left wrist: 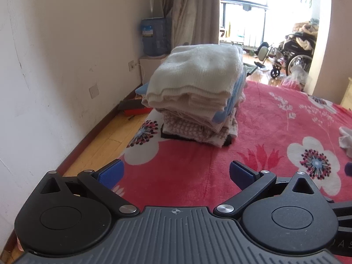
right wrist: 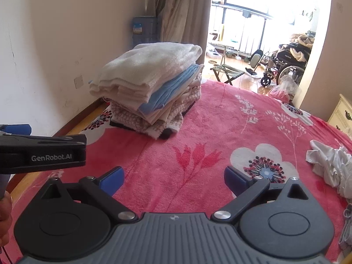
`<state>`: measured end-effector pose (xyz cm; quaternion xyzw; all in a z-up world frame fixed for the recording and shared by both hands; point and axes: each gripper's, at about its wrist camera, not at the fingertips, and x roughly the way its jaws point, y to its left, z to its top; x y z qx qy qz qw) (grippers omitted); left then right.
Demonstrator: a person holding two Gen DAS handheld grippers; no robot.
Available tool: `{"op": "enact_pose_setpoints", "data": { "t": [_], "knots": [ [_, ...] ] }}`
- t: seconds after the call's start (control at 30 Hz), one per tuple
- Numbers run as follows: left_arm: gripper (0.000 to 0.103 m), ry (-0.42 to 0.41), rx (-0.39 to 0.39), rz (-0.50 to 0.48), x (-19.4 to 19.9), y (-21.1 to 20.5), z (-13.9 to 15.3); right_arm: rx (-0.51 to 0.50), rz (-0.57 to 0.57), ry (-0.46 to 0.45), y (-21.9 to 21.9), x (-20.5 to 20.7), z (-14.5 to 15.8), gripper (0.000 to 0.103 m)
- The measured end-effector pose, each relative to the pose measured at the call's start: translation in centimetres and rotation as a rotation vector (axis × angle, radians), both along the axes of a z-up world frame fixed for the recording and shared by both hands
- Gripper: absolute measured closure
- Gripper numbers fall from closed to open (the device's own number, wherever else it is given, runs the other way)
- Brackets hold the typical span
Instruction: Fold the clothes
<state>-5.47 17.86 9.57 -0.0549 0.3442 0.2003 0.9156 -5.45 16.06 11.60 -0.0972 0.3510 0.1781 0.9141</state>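
**Both grippers held open over the bedspread**

The left gripper hovers level above the red floral bedspread, its blue fingers spread wide with nothing between them. The right gripper is held just beside it in the same low, forward-pointing pose, jaws likewise released and empty. Ahead of both, near the bed's left edge, stands a stack of folded clothes, a cream towel-like piece on top. A crumpled white garment lies unfolded to the right; it may be more than one piece, since the frame edge cuts it off.
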Motion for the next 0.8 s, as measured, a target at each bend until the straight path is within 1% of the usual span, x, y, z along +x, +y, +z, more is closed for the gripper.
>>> {"op": "enact_pose_setpoints", "data": {
  "t": [0.17, 0.3, 0.57, 0.8],
  "knots": [
    [0.0, -0.007, -0.006, 0.013, -0.2, 0.0, -0.1, -0.005, 0.007, -0.008, 0.5, -0.2, -0.1, 0.002],
    [0.0, -0.022, 0.005, 0.02, -0.4, 0.0, 0.1, -0.008, 0.004, -0.001, 0.8, -0.2, -0.3, 0.002],
    [0.0, -0.027, -0.017, 0.018, -0.5, 0.2, 0.0, -0.015, 0.007, 0.001, 1.2, -0.4, -0.5, 0.001],
    [0.0, -0.041, -0.017, 0.029, -0.8, 0.4, 0.2, -0.026, 0.017, 0.002, 1.5, -0.6, -0.6, 0.001]
  ]
}}
